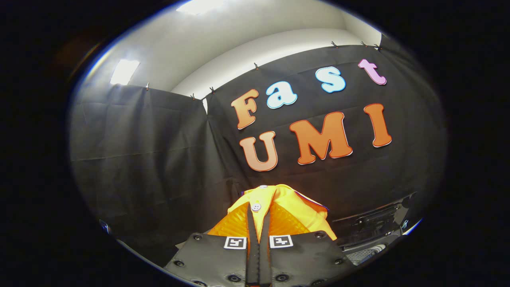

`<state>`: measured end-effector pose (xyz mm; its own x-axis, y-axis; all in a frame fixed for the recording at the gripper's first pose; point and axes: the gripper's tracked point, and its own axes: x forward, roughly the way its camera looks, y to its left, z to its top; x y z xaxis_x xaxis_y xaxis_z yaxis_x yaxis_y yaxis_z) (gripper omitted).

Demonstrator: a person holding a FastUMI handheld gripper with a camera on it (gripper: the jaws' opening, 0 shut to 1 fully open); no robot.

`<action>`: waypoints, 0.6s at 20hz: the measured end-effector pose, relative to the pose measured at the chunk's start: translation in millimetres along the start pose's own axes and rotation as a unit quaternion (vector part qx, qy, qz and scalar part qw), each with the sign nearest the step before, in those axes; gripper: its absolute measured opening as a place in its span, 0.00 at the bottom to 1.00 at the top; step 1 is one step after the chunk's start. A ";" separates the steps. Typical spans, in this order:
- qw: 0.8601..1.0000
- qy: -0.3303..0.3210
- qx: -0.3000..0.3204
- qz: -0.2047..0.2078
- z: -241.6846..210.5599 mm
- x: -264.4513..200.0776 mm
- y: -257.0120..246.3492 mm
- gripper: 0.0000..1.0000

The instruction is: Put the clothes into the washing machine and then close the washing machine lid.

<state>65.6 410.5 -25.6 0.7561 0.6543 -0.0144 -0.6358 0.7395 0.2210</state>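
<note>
Black booth cloth (pixel 139 159) hanging in folds to the left, well behind everything else. At centre, gripper (pixel 258 223) nearly closed, fingers almost together, pinching a yellow buttoned garment (pixel 291 203) between them; fabric bunched up and rising just ahead of the fingertips, a pale button (pixel 256 207) showing beside the pinch. Looks lifted clear, held in the air in front of the cloth wall. Further right and lower, just beyond the garment, a dark machine edge (pixel 370 221), probably the washing machine's lid or rim, though too little visible to be sure. Judged light, soft and limp: likely to droop and trail, may snag on the opening. Best held by a gathered fold near the collar, as here, with a firm pinch.
</note>
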 end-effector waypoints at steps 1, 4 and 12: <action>1.000 -0.004 -0.002 -0.005 7.3 -5.0 -12.5 0.08; 1.000 -0.016 -0.004 -0.024 27.0 -24.3 -52.1 0.08; 0.996 -0.033 0.005 -0.080 49.1 -74.0 -155.0 0.08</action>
<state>115.8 239.7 -10.8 0.8560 0.5168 0.0135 -0.5057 0.8315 0.2300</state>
